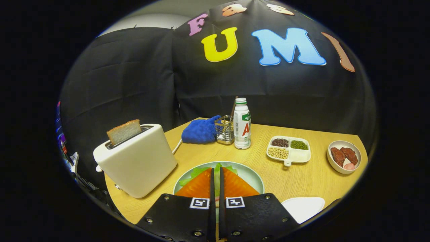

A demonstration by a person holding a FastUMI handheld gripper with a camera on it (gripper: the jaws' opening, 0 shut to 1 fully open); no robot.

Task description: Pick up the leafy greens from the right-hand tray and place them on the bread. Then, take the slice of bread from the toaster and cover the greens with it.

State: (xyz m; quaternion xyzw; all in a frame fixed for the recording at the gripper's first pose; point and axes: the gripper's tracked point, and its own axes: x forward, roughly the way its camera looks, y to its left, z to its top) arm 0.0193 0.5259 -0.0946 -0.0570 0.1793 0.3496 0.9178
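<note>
Now the gripper (215,183) is held low over the plate (250,173), fingers nearly together with greens (194,173) seen just beyond them, while the bread slice (123,131) is left standing in the toaster (137,164), ready to be lifted out

Bread on plate (250,174) perhaps hidden
</note>
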